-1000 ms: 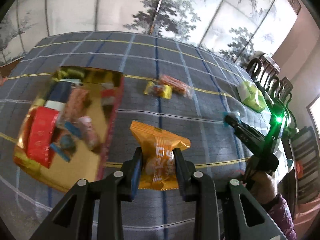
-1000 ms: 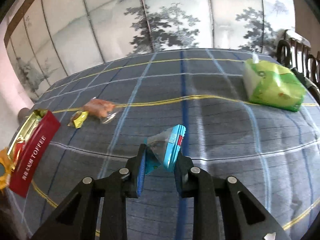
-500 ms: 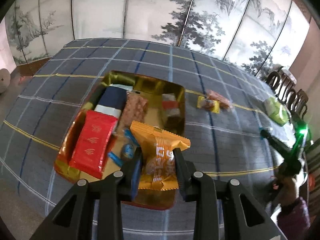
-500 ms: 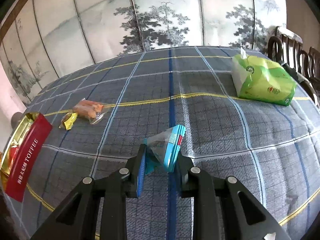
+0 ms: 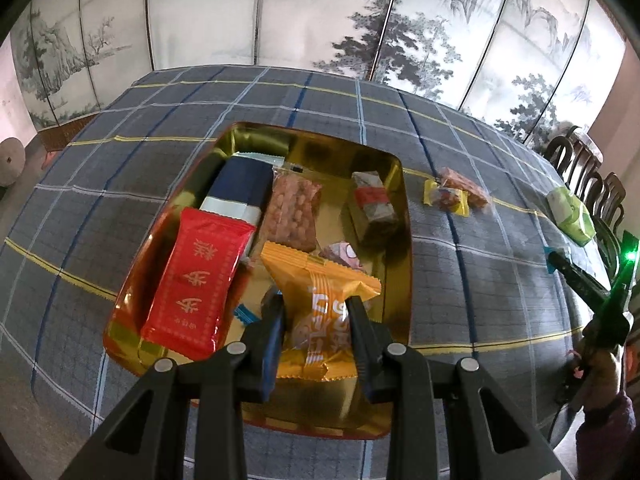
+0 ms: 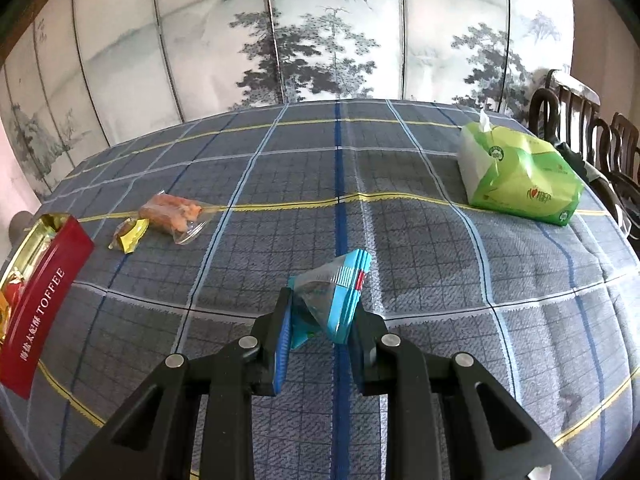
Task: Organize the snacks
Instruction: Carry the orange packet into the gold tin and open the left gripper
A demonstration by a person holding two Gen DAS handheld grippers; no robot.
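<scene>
My left gripper (image 5: 316,316) is shut on an orange snack packet (image 5: 320,312) and holds it above the near right part of the gold toffee tin (image 5: 404,216). The tin holds a red packet (image 5: 196,284), a navy box (image 5: 240,188), a peanut bag (image 5: 294,212) and a small wrapped bar (image 5: 374,208). My right gripper (image 6: 320,312) is shut on a blue and clear snack packet (image 6: 336,292) above the tablecloth. A yellow candy (image 6: 130,234) and an orange snack bag (image 6: 174,212) lie on the cloth right of the tin (image 6: 36,300).
A green tissue pack (image 6: 516,176) sits at the far right of the table. Dark wooden chairs (image 6: 588,132) stand along the right edge. A painted folding screen (image 6: 320,32) stands behind the table. The right gripper also shows in the left wrist view (image 5: 576,276).
My left gripper has carried the orange packet leftward from over the cloth to over the tin. The right gripper has stayed nearly still with its blue packet.
</scene>
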